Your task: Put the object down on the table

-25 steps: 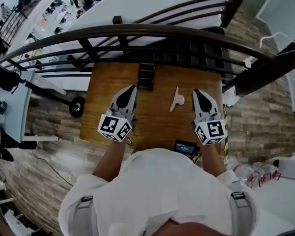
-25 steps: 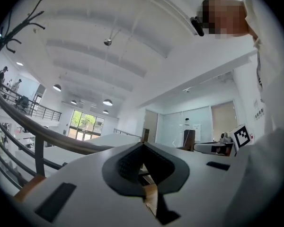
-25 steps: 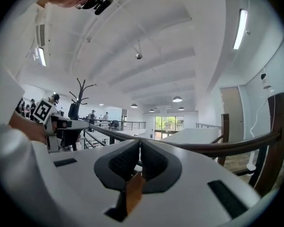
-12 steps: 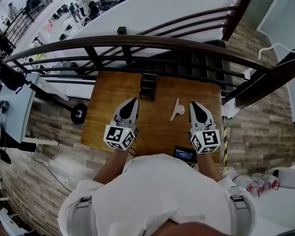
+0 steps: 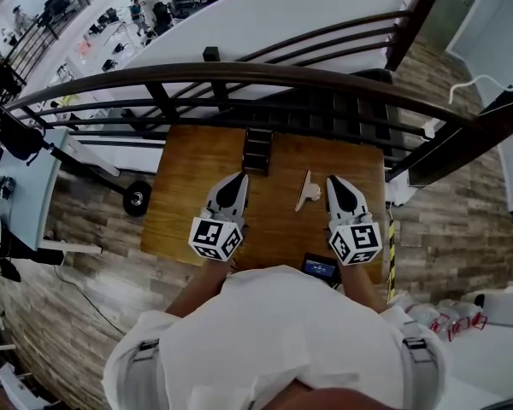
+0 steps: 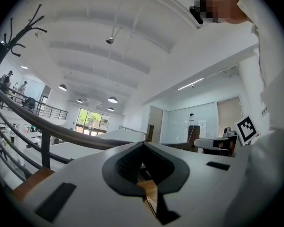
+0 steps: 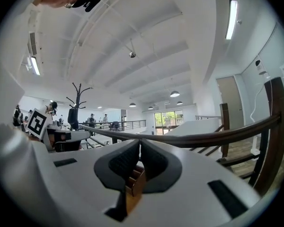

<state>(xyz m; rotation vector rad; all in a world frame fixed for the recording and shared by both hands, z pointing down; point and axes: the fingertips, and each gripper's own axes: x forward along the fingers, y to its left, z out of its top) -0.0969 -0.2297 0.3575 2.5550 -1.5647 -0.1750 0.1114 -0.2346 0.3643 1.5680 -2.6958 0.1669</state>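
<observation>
Head view: the task's thing, a thin pale flat piece (image 5: 306, 190), lies on the wooden tabletop (image 5: 188, 173) toward 3 o'clock of its middle. It sits between the two claws, just beside the right claw (image 5: 332, 180) and well apart from the left claw (image 5: 238, 178). Neither claw touches it, so it looks already set down. It appears light and stiff, probably plastic or thin board, though I cannot tell which. It also looks flat enough to slide on smooth wood. A hold across its broader end at 3 o'clock, pinching the edges, would likely suit best. At 12 o'clock on the tabletop stands a dark stepped rack (image 5: 256, 150) with several compartments, and what is in them is too small to tell. A small dark device (image 5: 321, 268) sits at 5 o'clock by the near edge. A dark railing (image 5: 239, 71) curves beyond.

Left gripper view: the left claw (image 6: 142, 144) has its jaws drawn together at the tips, with nothing between them. Only a sliver of tabletop shows behind.

Right gripper view: the right claw (image 7: 139, 142) is likewise closed and empty.
</observation>
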